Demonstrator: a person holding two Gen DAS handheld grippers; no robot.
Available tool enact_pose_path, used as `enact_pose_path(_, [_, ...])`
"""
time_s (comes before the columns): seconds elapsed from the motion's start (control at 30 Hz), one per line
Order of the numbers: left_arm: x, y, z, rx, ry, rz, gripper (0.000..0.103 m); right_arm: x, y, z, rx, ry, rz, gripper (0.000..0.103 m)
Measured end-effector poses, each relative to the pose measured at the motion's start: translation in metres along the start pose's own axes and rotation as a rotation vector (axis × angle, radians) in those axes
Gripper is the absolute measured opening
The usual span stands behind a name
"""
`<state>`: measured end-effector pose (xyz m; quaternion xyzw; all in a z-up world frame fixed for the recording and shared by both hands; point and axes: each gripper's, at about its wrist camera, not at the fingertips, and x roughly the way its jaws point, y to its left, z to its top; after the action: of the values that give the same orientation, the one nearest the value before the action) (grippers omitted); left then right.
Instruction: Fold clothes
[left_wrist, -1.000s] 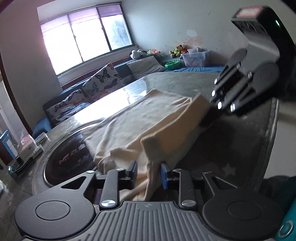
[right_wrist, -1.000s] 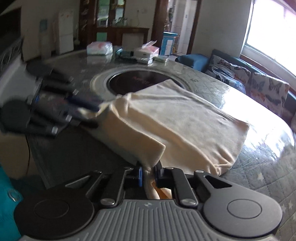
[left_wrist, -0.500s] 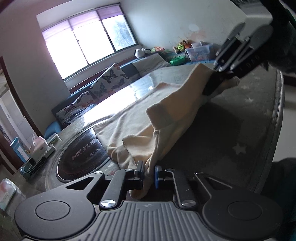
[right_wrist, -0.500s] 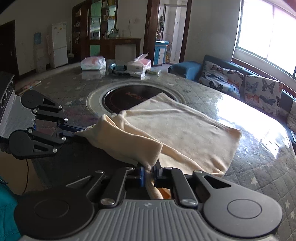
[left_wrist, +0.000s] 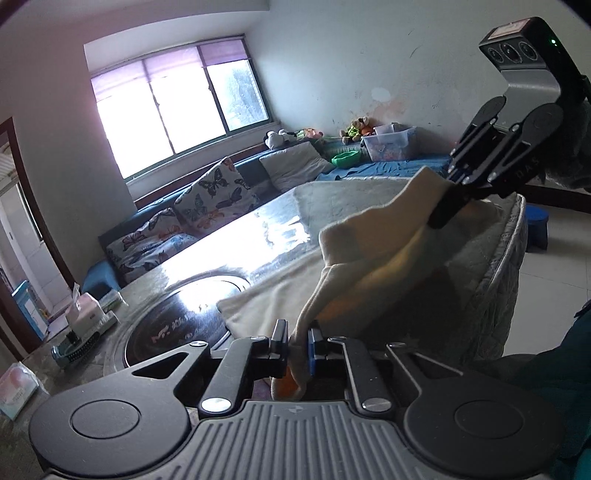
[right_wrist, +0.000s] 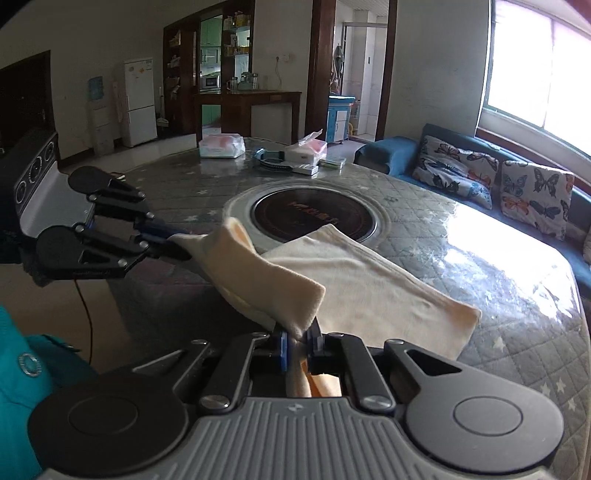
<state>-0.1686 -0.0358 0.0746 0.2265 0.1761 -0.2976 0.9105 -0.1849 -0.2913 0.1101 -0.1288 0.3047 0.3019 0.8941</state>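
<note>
A cream garment (right_wrist: 369, 291) lies partly folded on the big round table (right_wrist: 517, 350), beside the dark round hob (right_wrist: 314, 218). My left gripper (left_wrist: 297, 345) is shut on one near corner of the cream garment (left_wrist: 369, 251). My right gripper (right_wrist: 298, 347) is shut on the other near corner. Both corners are lifted above the table's near edge, and the edge of cloth between them hangs stretched. In the left wrist view the right gripper (left_wrist: 448, 206) shows at the upper right. In the right wrist view the left gripper (right_wrist: 173, 243) shows at the left.
Tissue boxes (right_wrist: 306, 151) and a white pack (right_wrist: 221, 146) sit on the table's far side. A sofa with butterfly cushions (right_wrist: 495, 177) runs under the window. A quilted cover (left_wrist: 495, 266) drapes over the table's near edge. My teal sleeve (right_wrist: 22, 398) is at the lower left.
Both grippers have lifted higher with their corners of the garment. The near edge of the cloth has come up off the table and drawn tauter between them.
</note>
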Motion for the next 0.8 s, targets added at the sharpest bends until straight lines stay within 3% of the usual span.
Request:
enact_pose_path(0.27, [0.048,0.028,0.022,-0.053,-0.001,0.064,0.011,0.012,-0.024,0.016,0.043,-0.012,-0.031,0.008])
enact_pose_path(0.47, [0.109,0.057,0.041,-0.107,0.057,0.109,0.011,0.042,-0.061,0.04,0.077,-0.015,-0.073,0.008])
enact_pose_path(0.63, [0.167,0.083,0.044,-0.209,0.138,0.143,0.011,0.089,-0.096,0.054,0.11,0.017,-0.114,0.008])
enact_pose_path(0.8, [0.214,0.09,0.036,-0.258,0.202,0.167,0.011,0.14,-0.119,0.047,0.187,0.063,-0.167,0.009])
